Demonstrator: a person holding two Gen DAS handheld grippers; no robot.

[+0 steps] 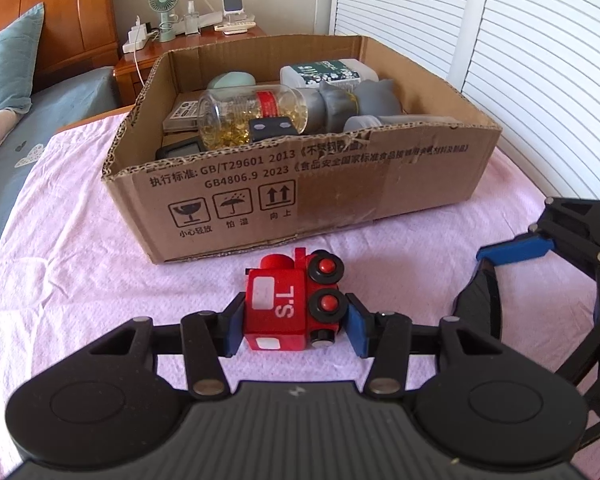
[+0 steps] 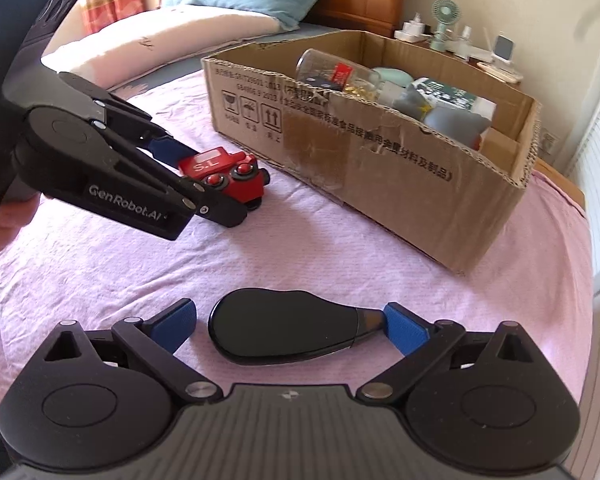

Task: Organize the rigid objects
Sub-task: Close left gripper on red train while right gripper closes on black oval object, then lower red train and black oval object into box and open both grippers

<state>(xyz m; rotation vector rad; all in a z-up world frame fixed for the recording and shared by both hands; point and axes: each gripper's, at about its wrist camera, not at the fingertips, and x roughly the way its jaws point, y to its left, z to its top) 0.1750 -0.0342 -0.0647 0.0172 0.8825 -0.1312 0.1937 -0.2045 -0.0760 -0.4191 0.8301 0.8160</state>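
Observation:
A red toy train (image 1: pixel 284 304) lies on its side on the pink cloth, just in front of the cardboard box (image 1: pixel 340 184). My left gripper (image 1: pixel 296 328) is shut on it, one blue pad pressed on each side. The right wrist view shows the same grip (image 2: pixel 196 180) on the train (image 2: pixel 220 176). A flat black paddle-shaped object (image 2: pixel 284 328) lies between the pads of my right gripper (image 2: pixel 291 328), which is open. Its right pad sits at the object's narrow end, and its left pad stands apart from the wide end.
The open box (image 2: pixel 380 168) holds a jar of yellow capsules (image 1: pixel 252 116), a white bottle (image 1: pixel 328 74) and grey items. A bed with a blue pillow (image 1: pixel 8 60) lies left, a bedside table with a fan (image 1: pixel 164 12) behind, and white slatted doors (image 1: pixel 500 40) right.

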